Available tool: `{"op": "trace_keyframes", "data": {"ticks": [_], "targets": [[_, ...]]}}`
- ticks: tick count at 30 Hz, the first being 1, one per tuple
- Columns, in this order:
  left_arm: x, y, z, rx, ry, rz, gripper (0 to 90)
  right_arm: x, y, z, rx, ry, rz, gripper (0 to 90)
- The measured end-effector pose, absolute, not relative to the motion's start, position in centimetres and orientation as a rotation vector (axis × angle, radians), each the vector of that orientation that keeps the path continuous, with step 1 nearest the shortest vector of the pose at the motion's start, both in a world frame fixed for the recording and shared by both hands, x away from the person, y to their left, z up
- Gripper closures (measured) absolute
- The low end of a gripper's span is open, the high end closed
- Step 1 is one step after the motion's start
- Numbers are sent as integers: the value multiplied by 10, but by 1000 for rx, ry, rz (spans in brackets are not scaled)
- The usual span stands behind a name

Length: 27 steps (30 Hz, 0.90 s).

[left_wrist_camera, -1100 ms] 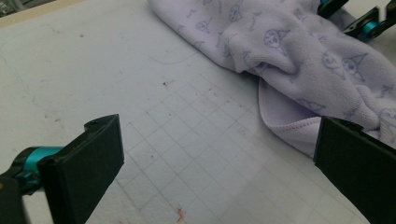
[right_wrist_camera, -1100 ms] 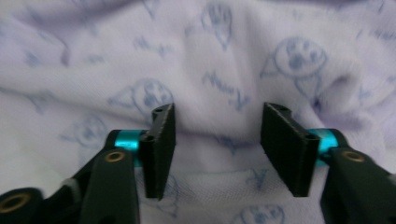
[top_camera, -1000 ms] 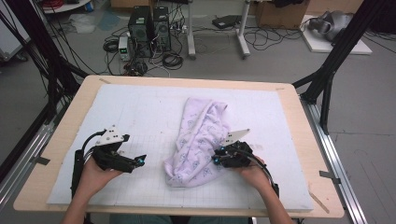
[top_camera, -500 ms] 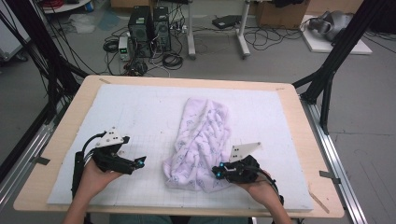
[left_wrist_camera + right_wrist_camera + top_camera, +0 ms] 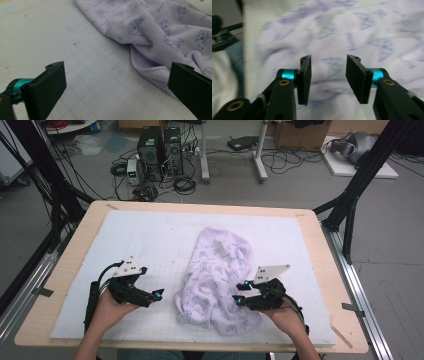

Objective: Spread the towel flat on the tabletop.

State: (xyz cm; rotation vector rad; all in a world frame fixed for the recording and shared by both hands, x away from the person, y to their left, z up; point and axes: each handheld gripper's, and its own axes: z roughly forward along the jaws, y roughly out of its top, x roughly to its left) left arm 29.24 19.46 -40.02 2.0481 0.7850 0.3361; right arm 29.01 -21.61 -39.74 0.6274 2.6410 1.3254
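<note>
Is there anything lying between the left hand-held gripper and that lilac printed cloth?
No. In the high view only bare gridded white mat separates the left hand-held gripper from the lilac printed cloth; the left gripper view shows the same.

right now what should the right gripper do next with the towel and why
Probably lower the right gripper onto the near right edge of the towel and close. Its jaws have just been opening, nothing sits between them, and the towel lies crumpled on the mat.
</note>
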Motion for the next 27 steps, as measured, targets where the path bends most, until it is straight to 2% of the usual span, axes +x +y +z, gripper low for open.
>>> {"op": "trace_keyframes", "data": {"ticks": [2, 6, 8, 9, 10, 13, 16, 21, 27], "targets": [[295, 190, -402, 2057, 772, 306, 97, 300, -213, -402, 664, 2637, 1279, 534], [298, 174, -407, 2077, 730, 264, 136, 314, -208, -413, 701, 2639, 1219, 501], [300, 166, -410, 2090, 700, 248, 184, 322, -207, -419, 722, 2647, 1220, 484], [300, 162, -411, 2093, 690, 242, 184, 322, -207, -419, 722, 2647, 1220, 484], [301, 156, -413, 2101, 664, 229, 244, 325, -207, -421, 739, 2646, 1216, 484], [303, 141, -419, 2134, 613, 208, 279, 328, -208, -423, 754, 2653, 1216, 485], [304, 129, -425, 2178, 578, 187, 357, 330, -205, -428, 755, 2669, 1196, 490], [305, 114, -435, 2244, 557, 171, 521, 329, -197, -434, 705, 2694, 1135, 541], [302, 111, -437, 2271, 501, 165, 799, 329, -196, -436, 680, 2722, 1145, 720]]}}
